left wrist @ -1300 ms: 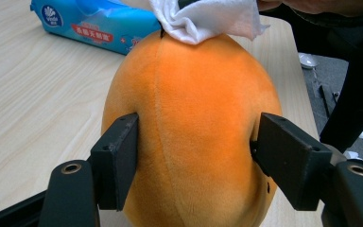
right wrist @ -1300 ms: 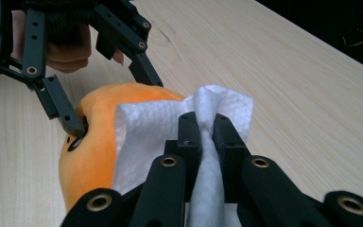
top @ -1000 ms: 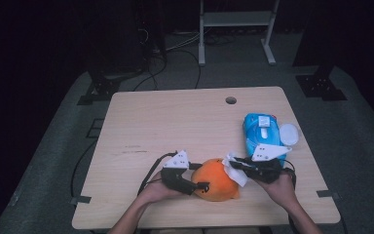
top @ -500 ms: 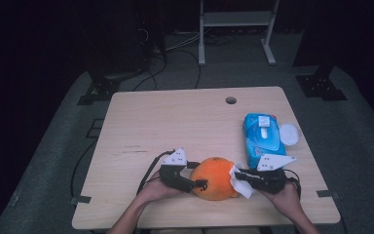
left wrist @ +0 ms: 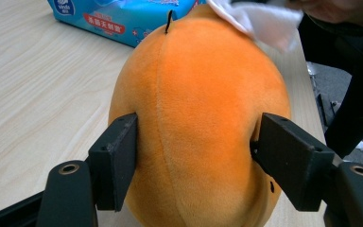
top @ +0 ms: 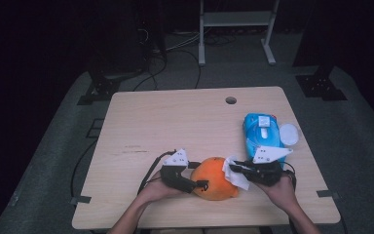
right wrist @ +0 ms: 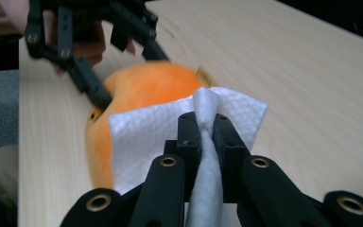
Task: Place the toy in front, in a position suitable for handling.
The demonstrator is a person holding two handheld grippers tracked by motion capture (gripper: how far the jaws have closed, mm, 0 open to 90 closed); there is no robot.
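So the left gripper (top: 195, 183) has its two black jaws clamped on either flank of the orange plush toy (left wrist: 198, 118), pads pressed into the fuzz roughly at its widest part, and you can see the fabric dimple a bit under the far pad, so it's a real grip, not a loose cradle. The right gripper (right wrist: 203, 137) is pinched tight on a white wipe (right wrist: 160, 127), the sheet bunched into a ridge between the jaws and fanning out over the toy's top. The plush sits on the wooden table (top: 175, 122) near the front edge, between the person's two hands, with the wipe touching its right side in the high view. Handling-wise I'd guess this thing is light and squishy: stuffed, velvety pile, a centre seam running down it and a little dark stem on top. It'll deform rather than slip, so grabbing across the fat middle like this looks right; pinching near the top would probably just roll it. The wipe is limp and thin, easy to tear or drop if the pinch loosens, so a bunched hold makes sense. Behind the toy there's a blue pack of wipes (top: 260, 131) with a round white lid (top: 289, 134) lying just beside it. In the left gripper view the pack shows a logo that reads like "Vinda" plus a red strip of Chinese characters I can't make out.
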